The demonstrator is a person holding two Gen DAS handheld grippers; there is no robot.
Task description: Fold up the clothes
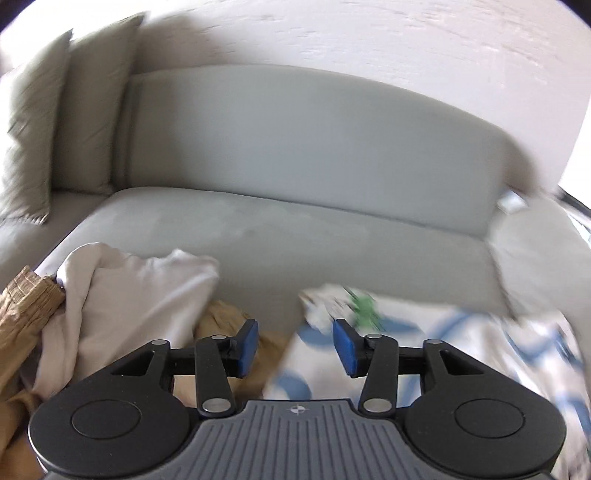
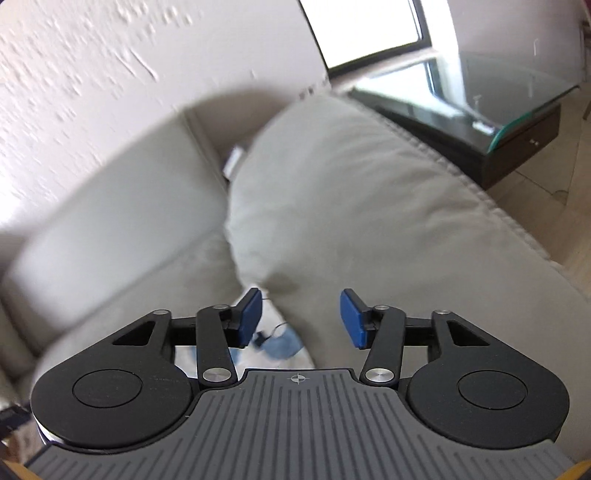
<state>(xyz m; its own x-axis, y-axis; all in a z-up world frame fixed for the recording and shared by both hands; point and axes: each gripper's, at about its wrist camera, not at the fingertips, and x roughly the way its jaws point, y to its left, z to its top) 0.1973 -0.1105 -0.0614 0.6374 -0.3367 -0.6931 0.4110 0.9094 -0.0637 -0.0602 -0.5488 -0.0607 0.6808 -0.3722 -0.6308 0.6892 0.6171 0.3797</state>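
In the left wrist view several clothes lie on the grey sofa seat point(image 1: 258, 236): a white garment point(image 1: 122, 295) at the left, a tan garment point(image 1: 22, 317) under and beside it, and a white garment with blue and green print point(image 1: 443, 343) at the right. My left gripper point(image 1: 295, 347) is open and empty, above the gap between the white and the printed garment. My right gripper point(image 2: 301, 319) is open and empty, over the sofa armrest point(image 2: 369, 206). A bit of the white and blue printed garment point(image 2: 280, 343) shows below its left finger.
Two grey cushions point(image 1: 55, 122) lean at the sofa's left end. The sofa backrest point(image 1: 314, 140) and a textured white wall point(image 1: 369, 37) are behind. Beyond the armrest stand a dark glass-topped side table point(image 2: 498, 110) and a window point(image 2: 362, 26). Both views are motion-blurred.
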